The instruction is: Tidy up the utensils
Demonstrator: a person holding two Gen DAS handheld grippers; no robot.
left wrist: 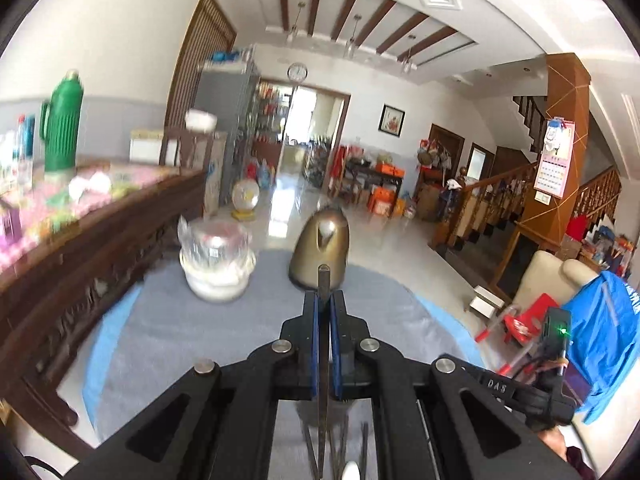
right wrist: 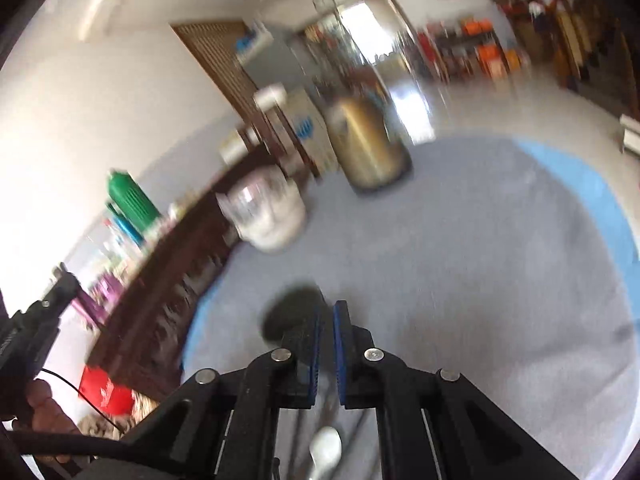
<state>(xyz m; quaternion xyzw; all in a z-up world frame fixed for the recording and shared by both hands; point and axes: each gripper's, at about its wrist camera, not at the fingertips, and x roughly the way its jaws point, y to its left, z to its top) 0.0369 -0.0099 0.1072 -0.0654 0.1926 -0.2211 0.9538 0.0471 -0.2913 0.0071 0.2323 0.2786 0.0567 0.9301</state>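
Note:
My left gripper (left wrist: 324,300) is shut on a thin metal utensil handle (left wrist: 323,280) that stands upright between the blue pads and pokes above the fingertips. Below it, more thin utensils and a white spoon (left wrist: 352,472) show near the lower edge. My right gripper (right wrist: 327,308) hovers over the grey tablecloth (right wrist: 460,280), jaws nearly closed with a narrow gap and nothing between the pads. A white spoon (right wrist: 326,450) and thin dark utensils lie beneath it. The right view is motion-blurred.
A bronze domed kettle (left wrist: 320,248) and a clear lidded jar (left wrist: 216,256) stand at the far side of the round table; both show in the right wrist view (right wrist: 368,144). A dark wooden sideboard (left wrist: 80,248) with a green thermos (left wrist: 62,120) is left.

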